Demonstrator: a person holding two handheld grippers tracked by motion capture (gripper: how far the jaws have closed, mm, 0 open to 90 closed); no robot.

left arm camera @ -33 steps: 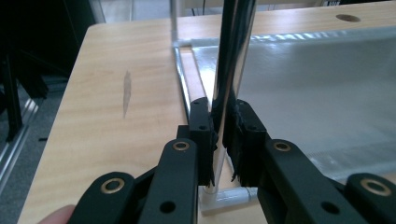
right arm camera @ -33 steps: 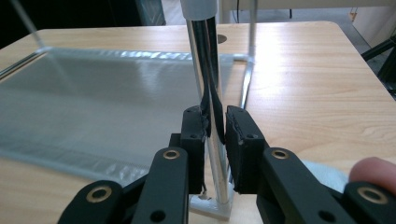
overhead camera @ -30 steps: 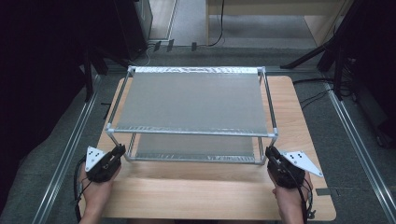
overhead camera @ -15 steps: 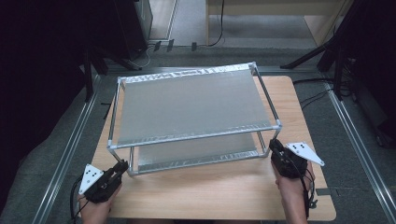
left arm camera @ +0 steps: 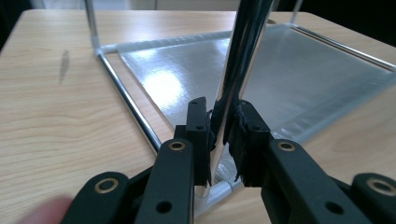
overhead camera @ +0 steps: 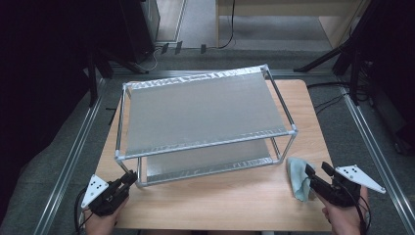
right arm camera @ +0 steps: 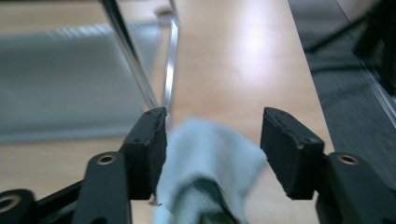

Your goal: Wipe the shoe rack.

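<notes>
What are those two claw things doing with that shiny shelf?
A person is working at a wooden table with a claw in each hand. The left claw is shut on the near corner post of a two-level metal shelf rack, which sits at an angle on the table. The right claw has just been opening its jaws; a pale blue-green cloth lies between them, beside the rack's right corner, and the pads no longer squeeze it.

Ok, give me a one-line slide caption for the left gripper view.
Left gripper shut on the shelf rack's chrome corner post above the wooden table.
</notes>
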